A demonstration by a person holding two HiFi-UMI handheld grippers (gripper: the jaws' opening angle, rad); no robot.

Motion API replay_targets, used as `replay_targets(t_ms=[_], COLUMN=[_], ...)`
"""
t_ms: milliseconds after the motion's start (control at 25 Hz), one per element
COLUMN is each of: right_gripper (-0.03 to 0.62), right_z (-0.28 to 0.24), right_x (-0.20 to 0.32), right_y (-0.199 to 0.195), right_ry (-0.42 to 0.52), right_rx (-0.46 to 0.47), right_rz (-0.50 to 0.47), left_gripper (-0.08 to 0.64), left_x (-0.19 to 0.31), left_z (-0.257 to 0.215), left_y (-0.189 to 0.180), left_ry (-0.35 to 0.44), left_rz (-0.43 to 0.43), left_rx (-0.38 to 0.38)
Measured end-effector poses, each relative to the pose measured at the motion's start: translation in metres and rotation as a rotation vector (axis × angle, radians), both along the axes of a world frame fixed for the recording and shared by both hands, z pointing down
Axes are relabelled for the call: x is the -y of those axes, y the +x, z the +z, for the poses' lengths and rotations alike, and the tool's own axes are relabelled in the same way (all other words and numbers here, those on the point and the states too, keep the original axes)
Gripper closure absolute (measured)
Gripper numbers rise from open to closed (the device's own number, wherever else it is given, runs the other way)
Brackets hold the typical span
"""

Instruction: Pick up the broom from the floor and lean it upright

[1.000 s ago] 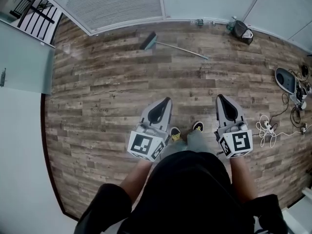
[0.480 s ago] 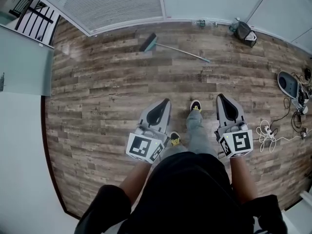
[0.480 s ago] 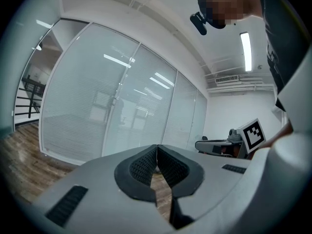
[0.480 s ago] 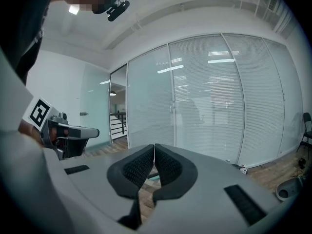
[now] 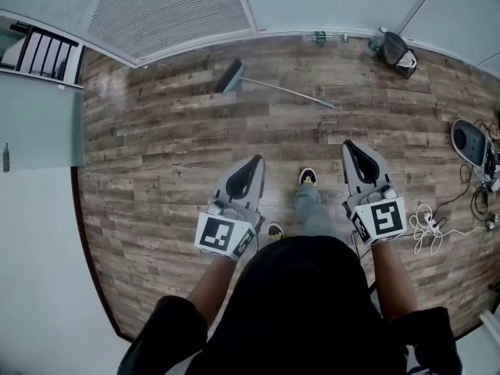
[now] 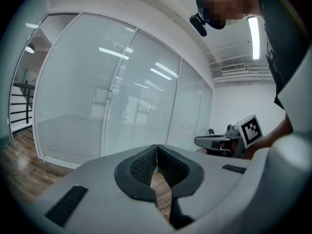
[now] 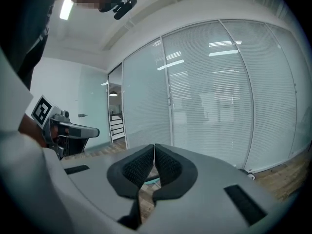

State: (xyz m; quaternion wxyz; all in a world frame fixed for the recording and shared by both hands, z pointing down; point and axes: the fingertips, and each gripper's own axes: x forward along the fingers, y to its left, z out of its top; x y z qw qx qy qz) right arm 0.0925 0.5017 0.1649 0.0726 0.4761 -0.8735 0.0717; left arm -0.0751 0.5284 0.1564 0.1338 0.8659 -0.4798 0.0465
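- A wood-plank floor (image 5: 172,155) fills the head view, running up to the far edge of the room.
- A glass partition with lowered blinds (image 5: 172,10) lines that far edge; both gripper views look level at its panes.
- A person in a dark top (image 5: 305,303) stands mid-floor, one leg forward, arms out in front.
- The broom (image 5: 281,90) lies flat on the planks near the foot of the glass wall, well apart from both grippers. Its brush head (image 5: 230,76) is at the left end, and the thin handle slants down to the right.
- The left gripper (image 5: 256,160) is held out above the floor. Its own view shows the ribbed pads (image 6: 144,164) meeting at the tips, with nothing between them.
- The right gripper (image 5: 348,144) is held level with it on the other side of the forward leg. Its jaws are likewise closed tip to tip and carry nothing (image 7: 154,147).
- A dark bag (image 5: 394,51) sits by the wall at upper right.
- A grey device (image 5: 467,137) rests at the right edge.
- A tangle of white cable (image 5: 426,213) lies on the floor just right of the right gripper.
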Motion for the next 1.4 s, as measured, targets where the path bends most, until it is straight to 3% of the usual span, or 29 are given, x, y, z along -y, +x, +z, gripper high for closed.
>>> replay_targets(t_ms=[440, 680, 1000, 1160, 1400], right_gripper=[0.574, 0.574, 0.574, 0.574, 0.574], right_z=[0.007, 0.006, 0.008, 0.011, 0.007], right_x=[0.104, 0.13, 0.145, 0.153, 0.186], right_y=[0.046, 0.063, 0.077, 0.068, 0.025], right_ry=[-0.038, -0.035, -0.048, -0.069, -0.075], right_rx=[0.076, 0.102, 0.106, 0.089, 0.037], right_rz=[-0.019, 0.01, 0.063, 0.065, 0.033], left_gripper=[0.537, 0.537, 0.537, 0.537, 0.537], left_x=[0.098, 0.12, 0.145, 0.158, 0.192], left_z=[-0.01, -0.013, -0.009, -0.008, -0.011], left_y=[0.052, 0.068, 0.089, 0.084, 0.048], left_ry=[-0.017, -0.018, -0.01, -0.002, 0.023], left_rz=[-0.016, 0.011, 0.107, 0.13, 0.126], left_rx=[0.067, 0.083, 0.099, 0.086, 0.046])
